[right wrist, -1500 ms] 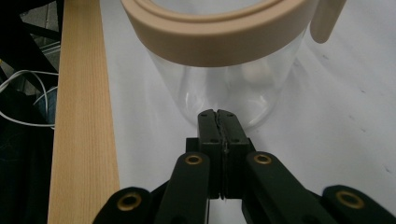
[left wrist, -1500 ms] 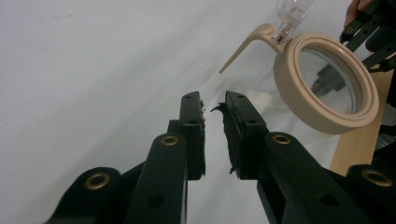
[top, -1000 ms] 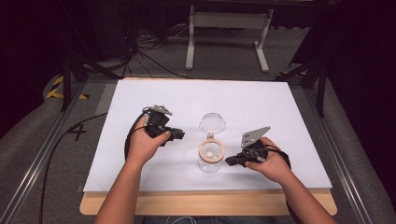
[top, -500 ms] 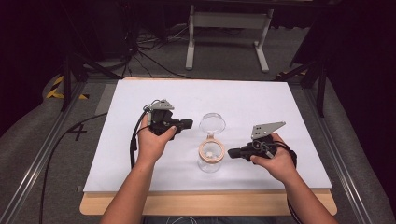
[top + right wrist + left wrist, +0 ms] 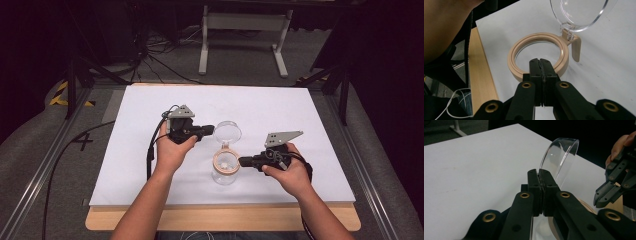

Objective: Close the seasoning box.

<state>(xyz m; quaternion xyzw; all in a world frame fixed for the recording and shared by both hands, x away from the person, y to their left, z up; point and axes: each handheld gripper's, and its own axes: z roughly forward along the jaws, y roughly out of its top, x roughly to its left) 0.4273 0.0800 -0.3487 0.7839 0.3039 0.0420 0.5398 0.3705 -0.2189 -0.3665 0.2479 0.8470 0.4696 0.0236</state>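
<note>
A clear jar (image 5: pixel 224 176) with a beige ring collar (image 5: pixel 218 159) (image 5: pixel 514 53) stands in the near middle of the white table top (image 5: pixel 300 115). Its clear round lid (image 5: pixel 227 132) (image 5: pixel 560 155) (image 5: pixel 579 12) stands swung open on a beige hinge tab (image 5: pixel 575 48) at the far side. My left gripper (image 5: pixel 212 130) (image 5: pixel 539 171) is shut on the lid's left edge. My right gripper (image 5: pixel 241 161) (image 5: pixel 539 60) is shut, its tips at the ring's right side, nothing visibly between them. The right gripper (image 5: pixel 599 199) also appears at the right of the left gripper view.
The table's wooden front edge (image 5: pixel 225 220) lies close behind the jar on my side. A white metal stand (image 5: pixel 245 22) and cables (image 5: pixel 150 47) sit on the floor beyond the far edge. Metal rails (image 5: pixel 40 180) run along both sides of the table.
My left gripper moved right and slightly farther away, up to the open lid, and now pinches its edge. My right hand shifted a little away from me and stays at the jar's ring.
</note>
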